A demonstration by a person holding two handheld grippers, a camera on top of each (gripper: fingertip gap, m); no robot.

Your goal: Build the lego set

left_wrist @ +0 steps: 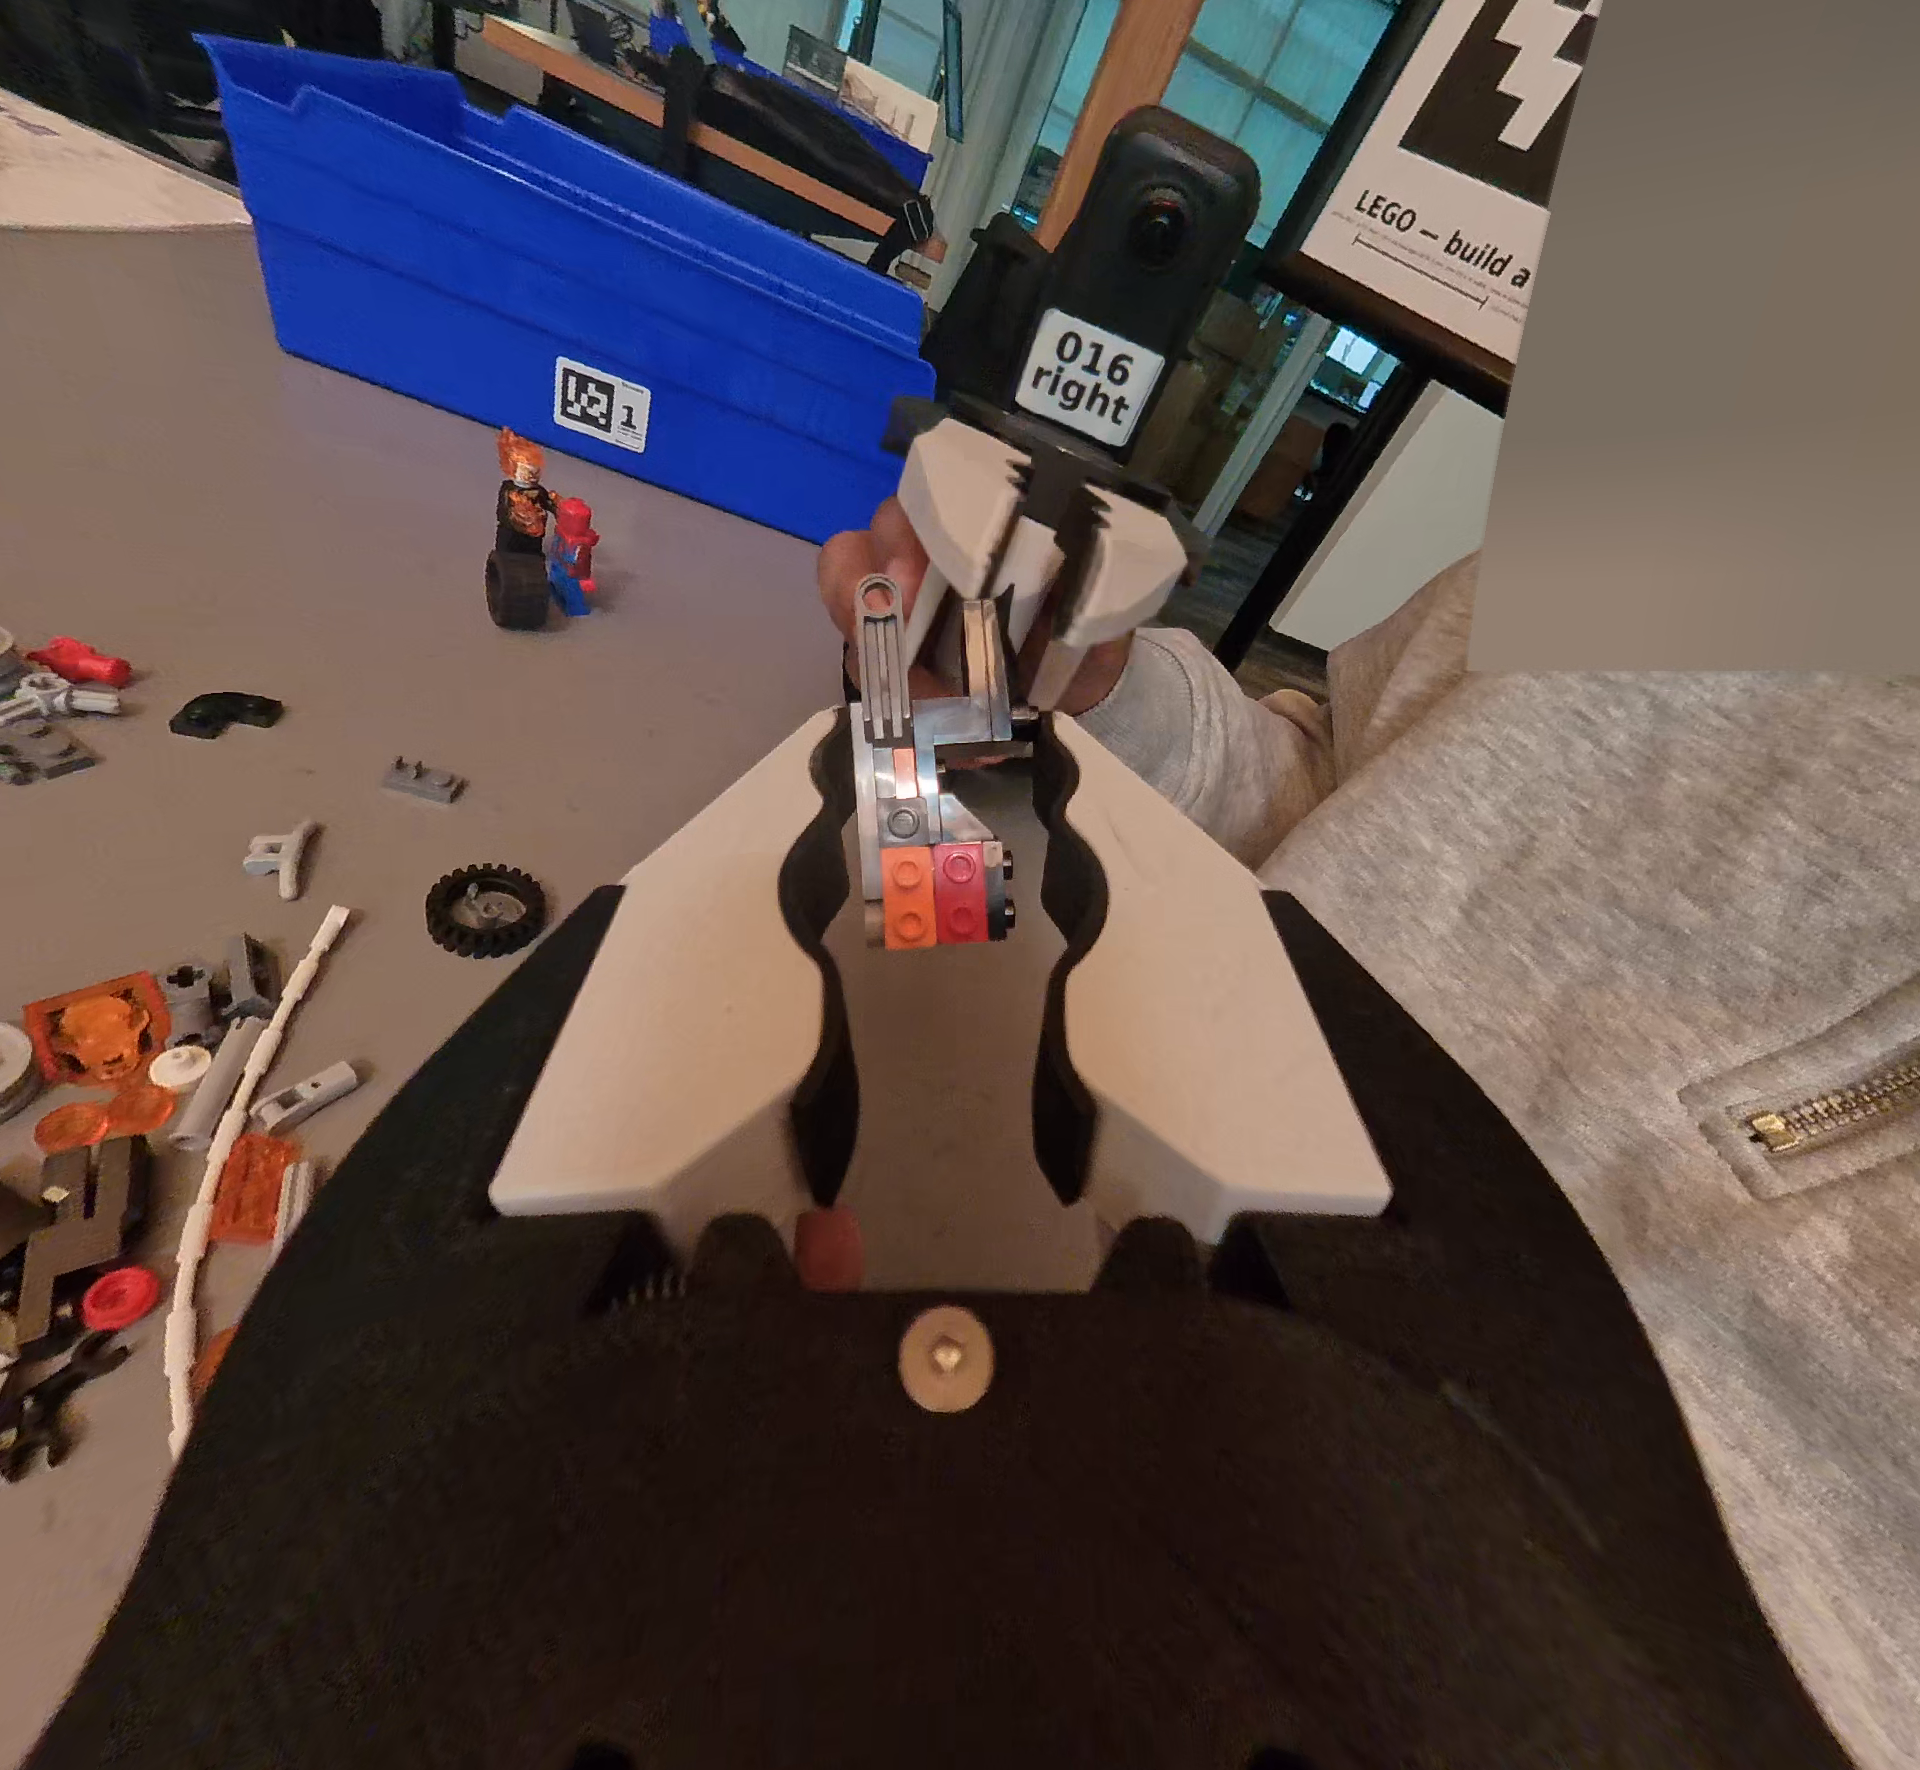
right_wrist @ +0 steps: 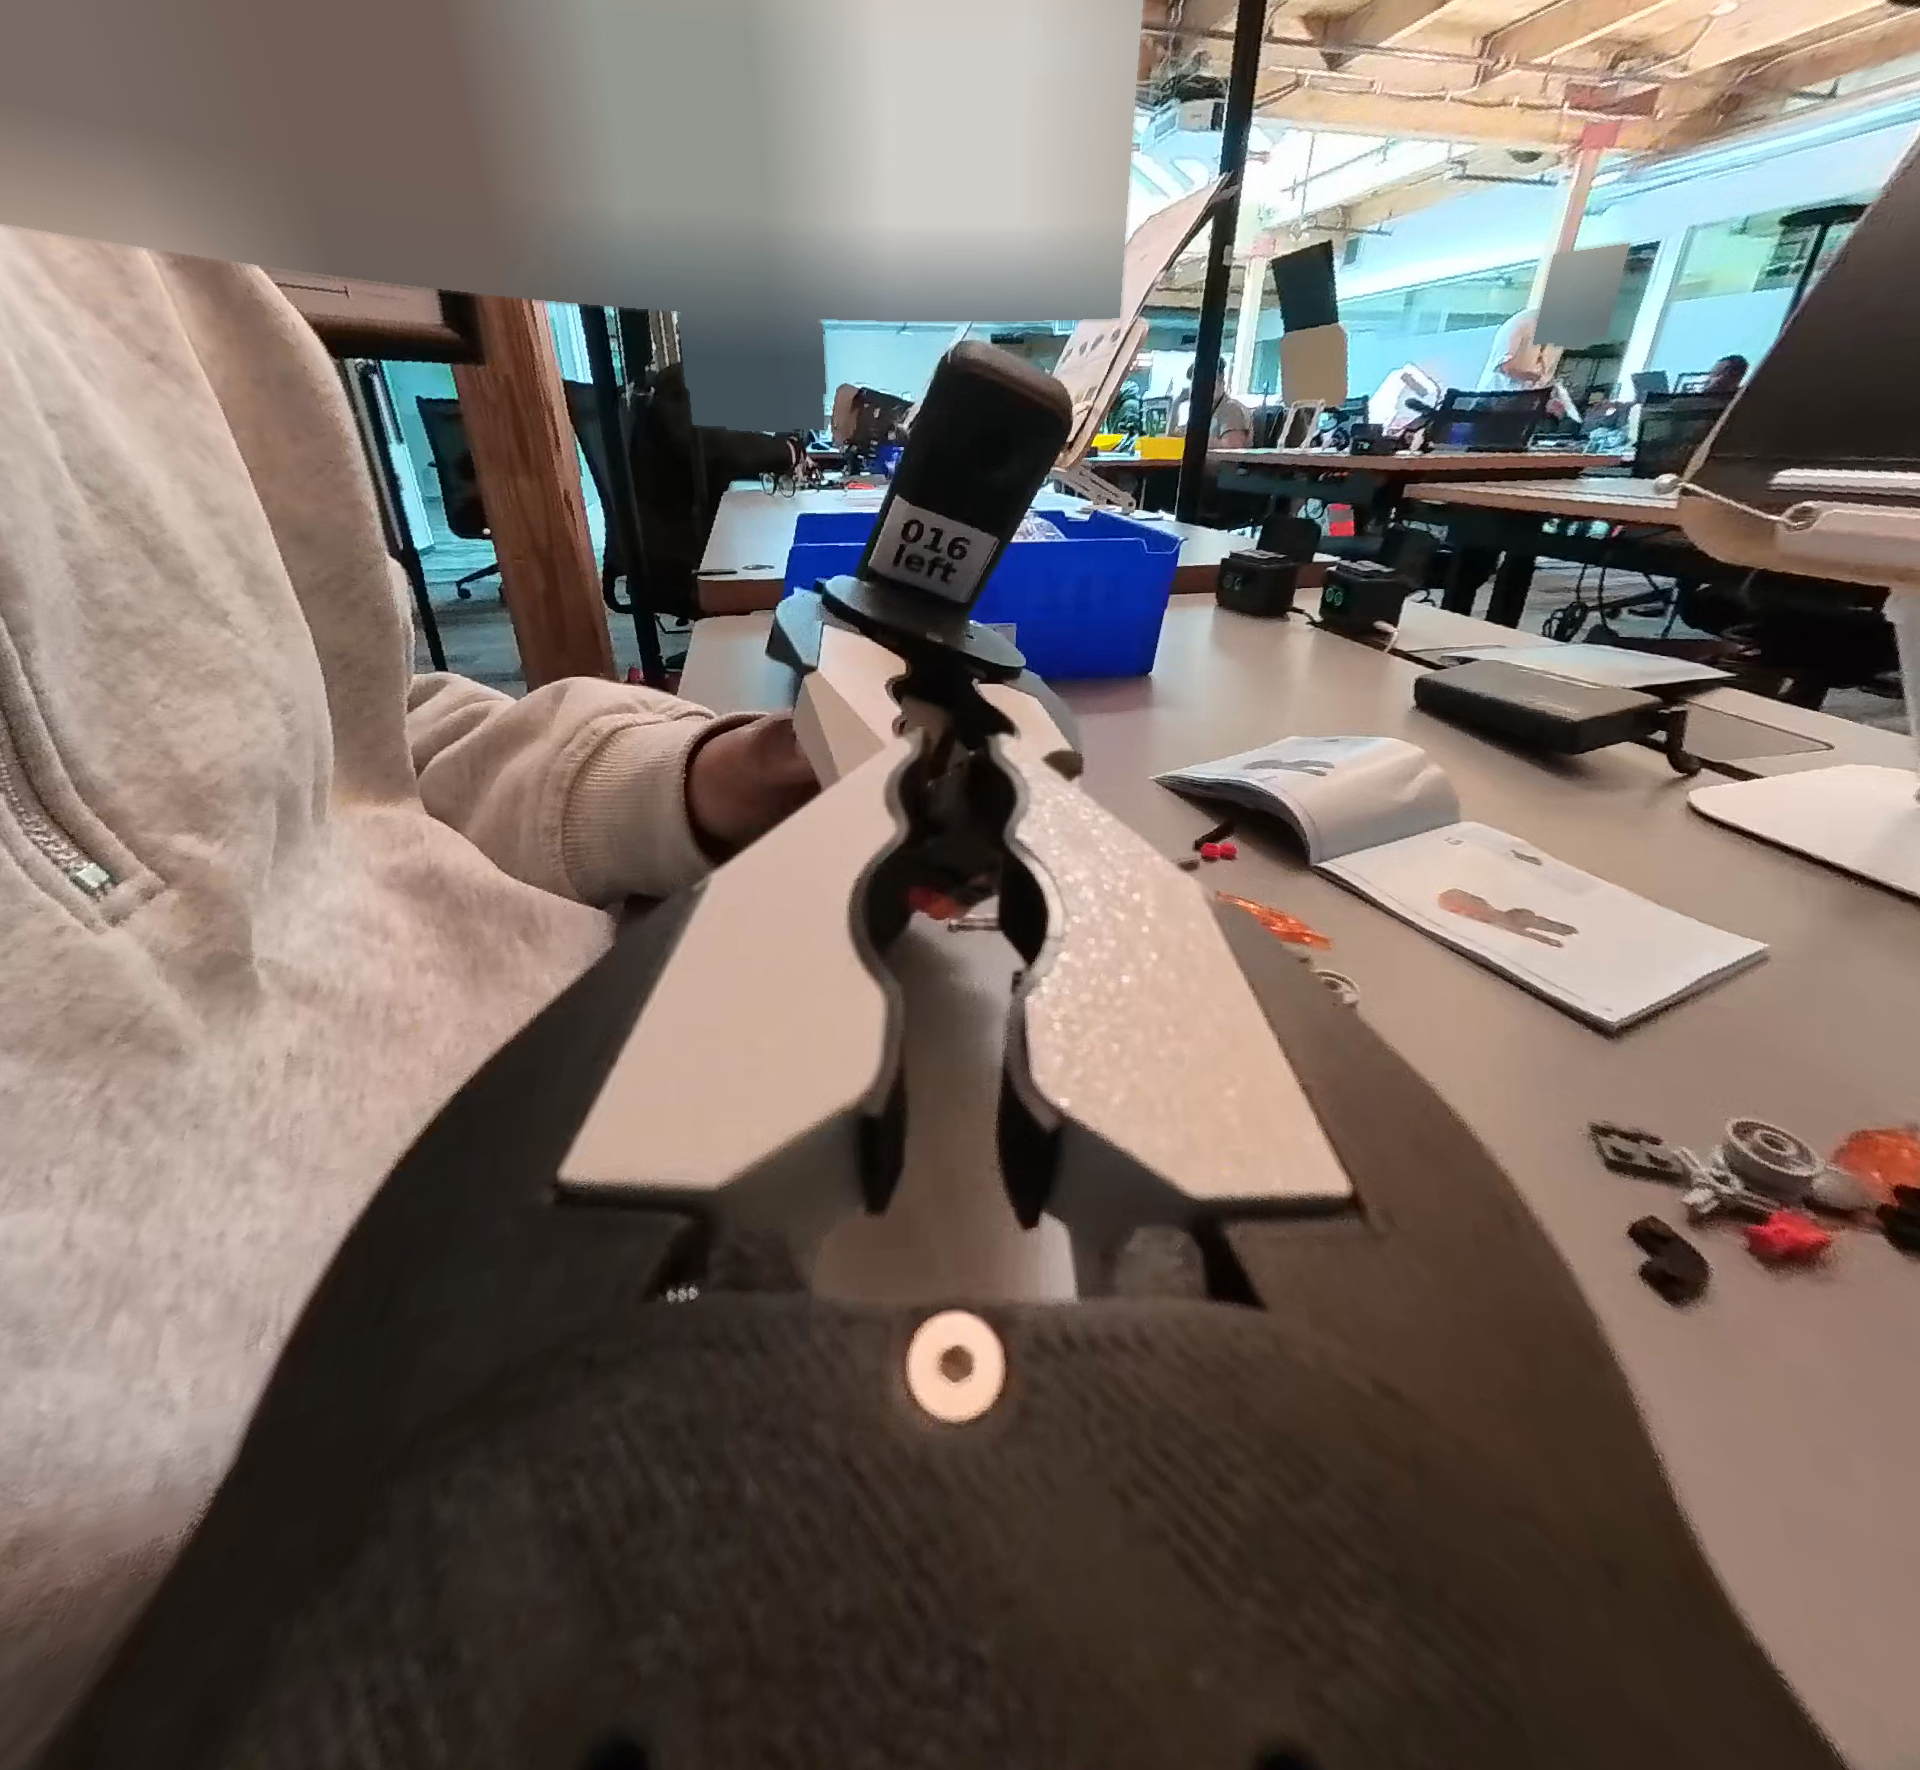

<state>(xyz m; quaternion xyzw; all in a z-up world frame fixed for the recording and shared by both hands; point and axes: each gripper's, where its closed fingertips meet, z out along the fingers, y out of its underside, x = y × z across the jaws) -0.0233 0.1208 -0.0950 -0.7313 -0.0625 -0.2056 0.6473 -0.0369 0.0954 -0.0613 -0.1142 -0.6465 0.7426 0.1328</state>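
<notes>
We're seeing glossy plastic on the lego assembly between our jaws, matt white plastic fingers, rough black printed base; fuzzy grey cloth sleeve beyond the jaws; smooth matt table left of them.

Left gripper clamped, right gripper clamped, tips meeting

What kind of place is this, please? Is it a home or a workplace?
Most likely a workplace: an open-plan office or lab. The right wrist view shows rows of desks with office chairs under an exposed timber ceiling. A blue parts bin stands on the grey table.
</notes>
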